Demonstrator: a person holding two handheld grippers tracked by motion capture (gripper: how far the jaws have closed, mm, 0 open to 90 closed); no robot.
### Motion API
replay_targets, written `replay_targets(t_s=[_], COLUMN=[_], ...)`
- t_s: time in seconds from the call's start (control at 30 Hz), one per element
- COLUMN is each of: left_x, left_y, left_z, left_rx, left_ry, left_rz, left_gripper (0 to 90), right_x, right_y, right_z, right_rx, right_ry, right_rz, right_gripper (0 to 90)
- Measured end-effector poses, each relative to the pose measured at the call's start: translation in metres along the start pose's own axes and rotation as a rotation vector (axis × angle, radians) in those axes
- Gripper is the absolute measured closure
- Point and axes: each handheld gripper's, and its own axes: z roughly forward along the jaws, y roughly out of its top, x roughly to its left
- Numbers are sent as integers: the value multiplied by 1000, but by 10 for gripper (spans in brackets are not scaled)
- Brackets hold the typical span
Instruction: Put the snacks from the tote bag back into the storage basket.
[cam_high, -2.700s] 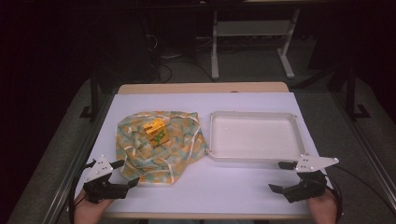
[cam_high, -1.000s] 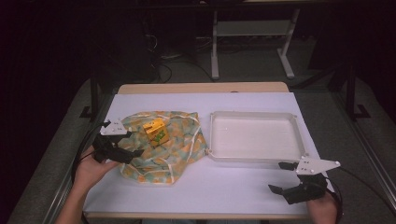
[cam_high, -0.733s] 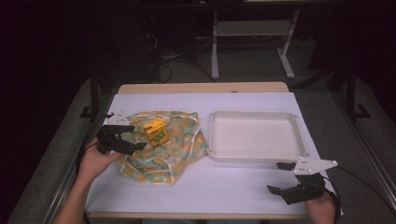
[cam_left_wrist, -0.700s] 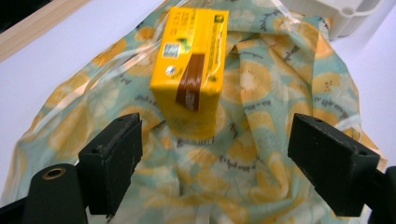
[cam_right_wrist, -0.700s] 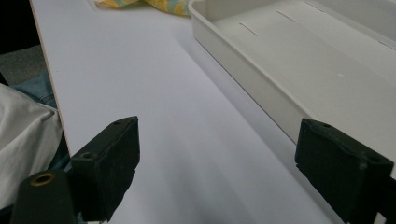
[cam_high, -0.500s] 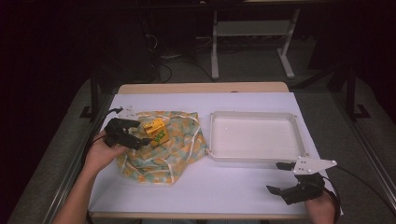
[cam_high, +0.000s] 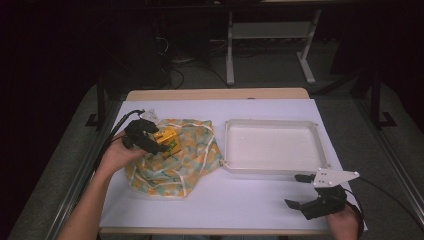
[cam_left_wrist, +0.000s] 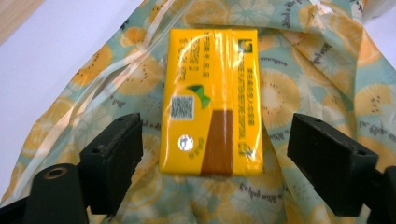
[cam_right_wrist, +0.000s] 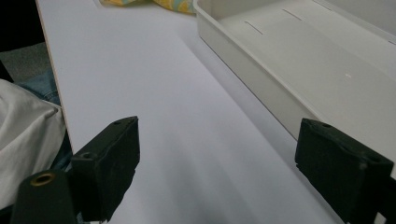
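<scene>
My left tongs (cam_high: 150, 136) hang over the left part of the bench (cam_high: 240, 205), above the fruit-print cloth bag (cam_high: 175, 160) that lies crumpled there. Their jaws stand wide apart, one on each side of a yellow wrapped packet (cam_left_wrist: 211, 100), and neither touches it. In the left gripper view the packet lies flat on the cloth, its printed face up, with a brown band near the end closest to me and a small round seal beside it. In the high view the packet (cam_high: 166, 140) sits on the upper left part of the bag, just beside the tips of my left tongs.

My right tongs (cam_high: 305, 192) rest low at the near right corner of the bench, jaws spread and holding nothing. The white plastic tray (cam_high: 274, 166) lies just beyond them, to the right of the bag and apart from it. In the right gripper view the tray's wall (cam_right_wrist: 252, 70) runs along the right side.
</scene>
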Motion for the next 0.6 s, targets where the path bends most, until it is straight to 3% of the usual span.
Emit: replay_targets(t_s=[0.2,0.33,0.4,0.6], left_x=[4,4,4,5], left_y=[7,10,11,12], left_z=[6,9,12,15], left_rx=[18,28,57,73], left_ry=[-43,-41,-20,-24], left_rz=[3,9,7,19], left_gripper=[272,319,373,479], right_x=[0,0,0,0], right_y=[0,0,0,0], right_z=[2,2,1,0], right_rx=[4,5,-2,0], right_ry=[6,5,1,1], right_rz=[-1,0,-3,-4], right_gripper=[135,135,135,135])
